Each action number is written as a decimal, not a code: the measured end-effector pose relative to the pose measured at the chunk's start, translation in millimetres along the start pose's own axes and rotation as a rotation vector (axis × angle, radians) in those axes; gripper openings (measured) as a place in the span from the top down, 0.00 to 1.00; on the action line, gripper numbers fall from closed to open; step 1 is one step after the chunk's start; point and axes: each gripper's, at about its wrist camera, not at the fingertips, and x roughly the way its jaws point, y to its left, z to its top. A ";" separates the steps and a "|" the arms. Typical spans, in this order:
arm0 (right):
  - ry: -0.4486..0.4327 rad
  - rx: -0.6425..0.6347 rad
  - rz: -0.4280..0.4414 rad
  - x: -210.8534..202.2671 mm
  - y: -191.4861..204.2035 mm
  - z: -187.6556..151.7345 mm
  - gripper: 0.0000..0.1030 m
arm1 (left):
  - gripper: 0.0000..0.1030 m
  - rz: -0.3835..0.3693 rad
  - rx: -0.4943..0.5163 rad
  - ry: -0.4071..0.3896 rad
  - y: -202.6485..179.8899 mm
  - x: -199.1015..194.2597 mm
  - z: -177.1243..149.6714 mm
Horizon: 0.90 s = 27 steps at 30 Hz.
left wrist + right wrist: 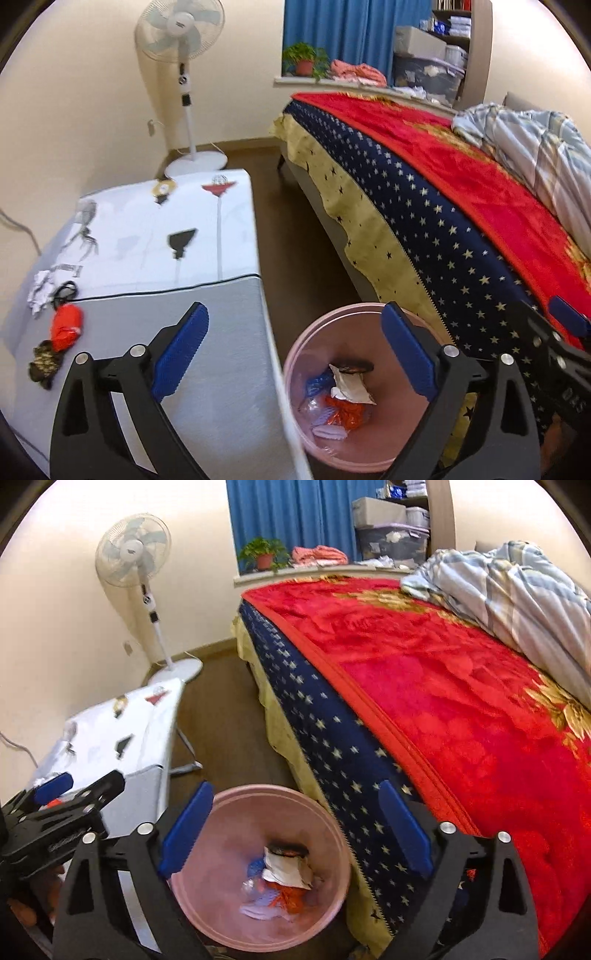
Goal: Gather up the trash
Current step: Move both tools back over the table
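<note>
Both the left tool (291, 354) and right tool (295, 830) hang wide open and empty over the pink bin (225, 934), where scraps already lie. Remaining trash (66, 328) sits on the desk (207, 332) beside it; the left tool should probably swing back there, closing squarely on one piece.

Both tools, left (295, 345) (right (297, 825) alongside), gape empty.

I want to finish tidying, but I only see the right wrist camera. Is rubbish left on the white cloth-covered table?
Observer: Yes. In the left wrist view a crumpled orange-red plastic wrapper lies near the left edge of the white cloth-covered table.
Operator: Anything else?
Observer: A crumpled white paper wad sits just beyond it, beside a thin black loop.
Operator: Is the left gripper holding something?
Observer: No, the left gripper is open with nothing between its fingers.
</note>
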 end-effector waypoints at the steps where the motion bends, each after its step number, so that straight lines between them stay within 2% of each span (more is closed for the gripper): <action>1: -0.014 0.002 0.019 -5.8 3.1 1.8 0.09 | 0.11 0.004 0.001 -0.015 6.6 -12.2 -0.8; 6: -0.083 -0.019 0.129 -35.4 29.9 3.9 0.05 | 0.08 0.063 0.018 -0.089 51.4 -70.0 -9.6; 10: -0.117 -0.097 0.199 -54.6 71.8 -4.4 0.05 | 0.08 0.185 0.010 -0.117 111.6 -108.8 -26.8; 13: -0.138 -0.169 0.255 -66.3 108.3 -15.5 0.05 | 0.08 0.267 -0.015 -0.109 153.4 -123.8 -34.6; 15: -0.157 -0.225 0.295 -72.6 134.0 -23.6 0.05 | 0.08 0.339 -0.044 -0.130 186.8 -136.0 -39.3; 17: -0.171 -0.285 0.334 -76.8 161.3 -34.1 0.05 | 0.08 0.379 -0.070 -0.148 211.7 -144.1 -39.6; 22: -0.126 -0.351 0.396 -68.5 212.4 -56.4 0.05 | 0.08 0.378 -0.175 -0.186 259.7 -149.1 -33.3; 27: -0.086 -0.389 0.398 -53.8 245.6 -71.7 0.05 | 0.08 0.357 -0.220 -0.155 280.1 -135.3 -37.8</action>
